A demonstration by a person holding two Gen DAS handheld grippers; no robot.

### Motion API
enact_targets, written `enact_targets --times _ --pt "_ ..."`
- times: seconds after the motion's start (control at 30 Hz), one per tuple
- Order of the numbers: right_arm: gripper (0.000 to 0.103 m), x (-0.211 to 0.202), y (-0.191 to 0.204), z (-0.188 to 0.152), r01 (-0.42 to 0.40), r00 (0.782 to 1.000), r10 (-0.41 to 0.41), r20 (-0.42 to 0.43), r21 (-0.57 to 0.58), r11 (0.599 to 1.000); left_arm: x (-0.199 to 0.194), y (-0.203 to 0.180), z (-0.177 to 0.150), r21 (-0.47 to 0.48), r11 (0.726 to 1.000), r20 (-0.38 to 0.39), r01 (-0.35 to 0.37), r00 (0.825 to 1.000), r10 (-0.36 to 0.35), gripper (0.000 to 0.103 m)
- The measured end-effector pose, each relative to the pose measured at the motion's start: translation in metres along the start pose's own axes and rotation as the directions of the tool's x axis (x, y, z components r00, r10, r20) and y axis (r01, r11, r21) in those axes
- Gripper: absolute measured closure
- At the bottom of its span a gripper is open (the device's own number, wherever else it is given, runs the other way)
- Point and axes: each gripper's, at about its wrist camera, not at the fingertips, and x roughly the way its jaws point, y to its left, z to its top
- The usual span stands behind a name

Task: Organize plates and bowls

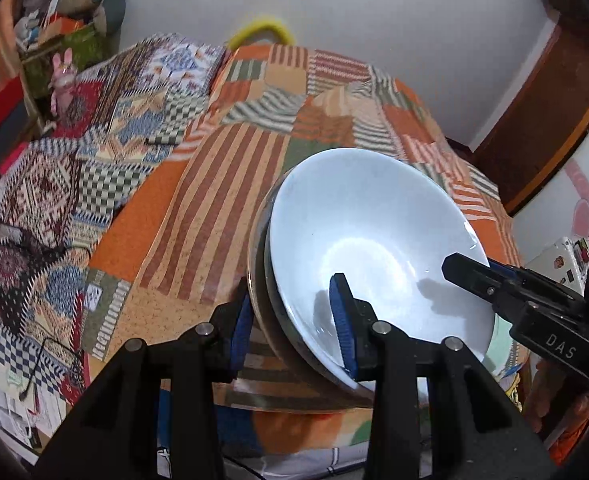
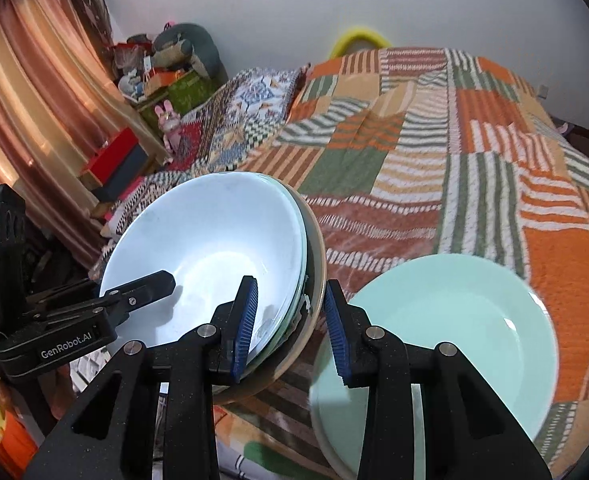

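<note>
Right wrist cam: I've got the bowl stack (image 2: 214, 248) pinched on both rims, tilted, above the bed's near edge. Right gripper (image 2: 292, 328) fingers clamp the right rim, left gripper (image 1: 294, 328) fingers clamp the left. Green plate (image 2: 454, 340) lies just beside, on the patchwork bedspread (image 2: 474, 160). Plush rabbit (image 2: 168, 120) and boxes crowd the far-left side.

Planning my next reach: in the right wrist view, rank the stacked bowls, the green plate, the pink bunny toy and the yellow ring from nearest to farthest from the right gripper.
1. Stacked bowls, clamped in the right gripper.
2. Green plate, lower right on the bed.
3. Pink bunny toy, far left by the shelf.
4. Yellow ring, by the back wall.
</note>
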Motion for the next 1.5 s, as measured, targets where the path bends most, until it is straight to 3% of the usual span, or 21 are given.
enact_targets --times 0.33,0.87,1.23,1.5 --pt "0.072 -0.044 -0.028 -0.007 0.033 0.996 -0.037 0.076 0.042 0.999 -0.013 -0.054 0.004 0.09 0.995 0.022 0.035 0.999 -0.037 0.065" --pt "0.072 -0.078 -0.083 -0.038 0.077 0.992 -0.091 0.091 0.151 0.986 0.018 -0.123 -0.01 0.196 0.978 -0.086 0.069 0.995 -0.053 0.066" --pt "0.072 -0.082 -0.109 -0.054 0.115 0.989 -0.132 0.063 0.214 0.97 0.051 -0.143 -0.017 0.239 0.965 -0.156 0.103 0.985 -0.067 0.066" --pt "0.072 -0.074 -0.119 -0.057 0.118 0.99 -0.132 0.042 0.244 0.963 0.066 -0.14 -0.016 0.217 0.968 -0.188 0.124 0.979 -0.083 0.065"
